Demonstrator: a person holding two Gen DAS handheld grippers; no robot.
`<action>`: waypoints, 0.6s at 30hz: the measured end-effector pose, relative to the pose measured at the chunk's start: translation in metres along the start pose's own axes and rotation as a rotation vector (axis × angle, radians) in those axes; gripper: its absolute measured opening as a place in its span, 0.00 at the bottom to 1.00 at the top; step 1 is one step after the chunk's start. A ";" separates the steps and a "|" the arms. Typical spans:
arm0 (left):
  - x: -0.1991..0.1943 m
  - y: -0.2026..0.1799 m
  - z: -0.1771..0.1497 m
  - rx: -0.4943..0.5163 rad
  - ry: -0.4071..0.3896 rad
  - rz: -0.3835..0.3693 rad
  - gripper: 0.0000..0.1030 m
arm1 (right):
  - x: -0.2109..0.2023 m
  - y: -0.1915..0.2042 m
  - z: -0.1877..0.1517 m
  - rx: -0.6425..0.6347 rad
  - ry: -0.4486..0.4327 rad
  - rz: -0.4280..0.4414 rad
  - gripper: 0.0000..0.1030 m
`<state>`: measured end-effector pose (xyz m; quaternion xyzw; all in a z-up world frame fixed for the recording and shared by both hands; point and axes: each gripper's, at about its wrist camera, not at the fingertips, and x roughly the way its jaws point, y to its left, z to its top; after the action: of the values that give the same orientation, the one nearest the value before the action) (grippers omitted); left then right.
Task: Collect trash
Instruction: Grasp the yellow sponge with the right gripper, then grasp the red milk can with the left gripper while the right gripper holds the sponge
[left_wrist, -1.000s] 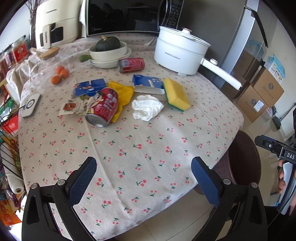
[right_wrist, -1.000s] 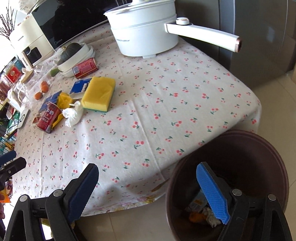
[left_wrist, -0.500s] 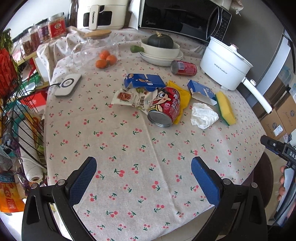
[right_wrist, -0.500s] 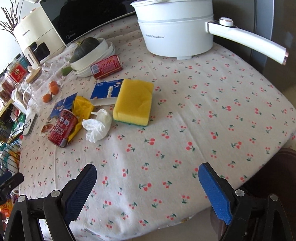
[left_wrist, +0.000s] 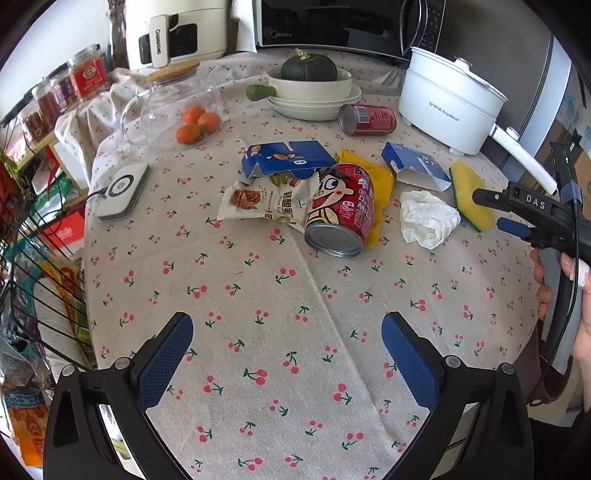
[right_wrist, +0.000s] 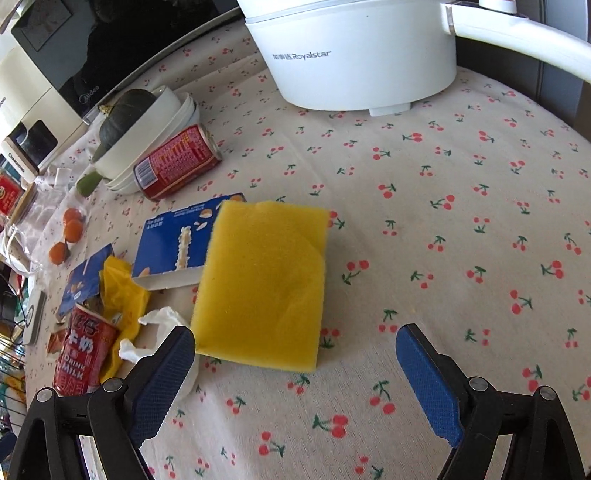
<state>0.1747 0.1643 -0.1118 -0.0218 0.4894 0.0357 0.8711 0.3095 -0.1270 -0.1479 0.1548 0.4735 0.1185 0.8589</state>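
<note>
Trash lies mid-table: a big red milk can (left_wrist: 341, 210) on its side, a snack wrapper (left_wrist: 266, 201), a torn blue box (left_wrist: 286, 160), a yellow wrapper (left_wrist: 380, 181), a crumpled white tissue (left_wrist: 426, 219), another blue box (left_wrist: 415, 166) and a small red can (left_wrist: 367, 119). My left gripper (left_wrist: 286, 354) is open and empty over the near tablecloth. My right gripper (right_wrist: 295, 373) is open and empty, close above a yellow sponge (right_wrist: 264, 284), with the tissue (right_wrist: 162, 325) by its left finger. The right gripper also shows in the left wrist view (left_wrist: 517, 206).
A white electric pot (left_wrist: 448, 99) with a long handle stands at the back right. A bowl with a dark squash (left_wrist: 308, 79), a glass jar with oranges (left_wrist: 173, 107), a microwave (left_wrist: 332, 22) and a white charger pad (left_wrist: 123, 190) are around. A wire rack (left_wrist: 33, 280) is at the left.
Both grippers moved in over the table toward the trash pile. The right gripper left the brown bin and came down close to the sponge. Both stayed open.
</note>
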 end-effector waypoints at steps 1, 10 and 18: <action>0.002 -0.003 0.002 0.015 -0.001 0.007 1.00 | 0.004 0.000 0.001 0.015 -0.002 0.012 0.90; 0.029 -0.017 0.031 0.062 0.023 0.000 1.00 | 0.016 0.007 0.002 -0.058 -0.016 0.009 0.63; 0.064 -0.018 0.062 -0.031 0.037 -0.059 0.97 | -0.003 -0.008 0.000 -0.083 0.022 0.012 0.59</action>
<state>0.2616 0.1531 -0.1340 -0.0502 0.5040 0.0172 0.8620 0.3084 -0.1358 -0.1484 0.1206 0.4766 0.1446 0.8587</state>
